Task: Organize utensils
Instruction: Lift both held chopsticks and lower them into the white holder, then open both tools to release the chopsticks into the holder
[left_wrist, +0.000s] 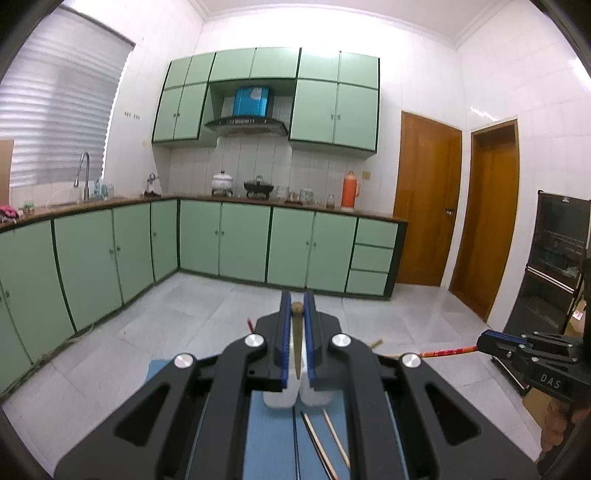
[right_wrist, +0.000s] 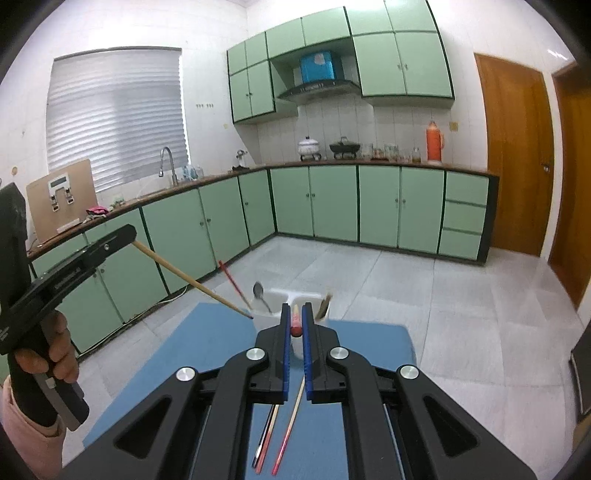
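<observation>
A white utensil holder (right_wrist: 291, 297) stands on a blue mat (right_wrist: 207, 343), with a metal spoon (right_wrist: 258, 291) and a red chopstick (right_wrist: 231, 278) in it. My left gripper (left_wrist: 297, 314) is shut on a wooden chopstick (right_wrist: 184, 276); its tip touches the holder's left rim. My right gripper (right_wrist: 295, 319) is shut on a red chopstick (right_wrist: 295, 325), also visible in the left wrist view (left_wrist: 448, 350). Loose chopsticks (right_wrist: 275, 428) lie on the mat beneath the right gripper. The holder shows under the left gripper (left_wrist: 297, 395).
The mat sits on a small table over a grey tiled floor (right_wrist: 461, 314). Green cabinets (right_wrist: 332, 199) line the far walls. A black rack (left_wrist: 554, 266) stands at the right. Wooden doors (left_wrist: 424, 199) are beyond.
</observation>
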